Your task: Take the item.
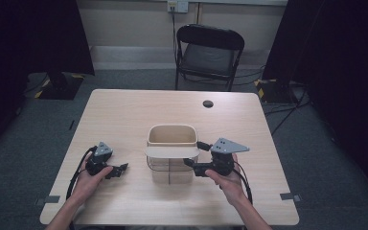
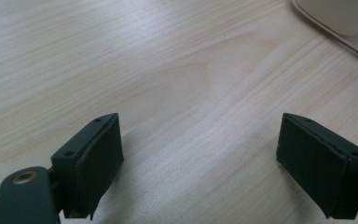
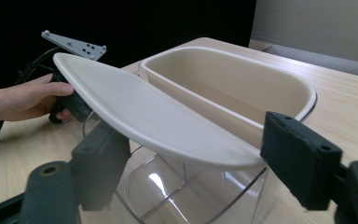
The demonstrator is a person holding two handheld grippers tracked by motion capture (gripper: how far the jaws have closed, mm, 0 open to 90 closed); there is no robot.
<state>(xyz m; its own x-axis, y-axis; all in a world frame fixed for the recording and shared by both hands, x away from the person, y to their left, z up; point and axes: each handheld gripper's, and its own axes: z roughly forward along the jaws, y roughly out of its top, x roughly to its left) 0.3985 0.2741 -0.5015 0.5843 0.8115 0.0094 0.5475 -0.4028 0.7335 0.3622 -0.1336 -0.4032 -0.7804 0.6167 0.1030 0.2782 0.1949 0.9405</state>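
- held the right gripper (image 1: pixel 194 153) in the right hand (image 1: pixel 227 184), hard against the right side of the bin at the middle of the table (image 1: pixel 124 110).
- had its 2 jaws roughly half apart, 1 on either side of the near end of the beige lid (image 3: pixel 154 116); left jaw tucked under the lid's edge, right jaw just beside its tip.
- could not tell from the right gripper view whether either pad truly pressed on the lid; looked unclamped.
- held the left gripper (image 1: pixel 123 167) in the left hand (image 1: pixel 88 179), low over bare wood at the left of the bin, well apart from it.
- had those jaws spread wide in the left gripper view (image 2: pixel 200 140), with nothing but table grain between them.
- saw the lid lying tilted across the front half of the bin, over the clear container (image 3: pixel 191 196), raised toward the left hand's side.
- saw the beige tub (image 3: pixel 242 93) seated in the back half, open at the top, its rim just beside the lid's far edge.
- found the clear container (image 1: pixel 170 172) upright, with a thin divider visible through its wall.
- caught the left hand (image 3: pixel 23 100) and the grey plate (image 3: pixel 74 44) of its gripper beyond the lid in the right gripper view.
- noted a black folding chair (image 1: pixel 208 52) behind the table and 1 round dark hole (image 1: pixel 208 103) near the table's far edge.
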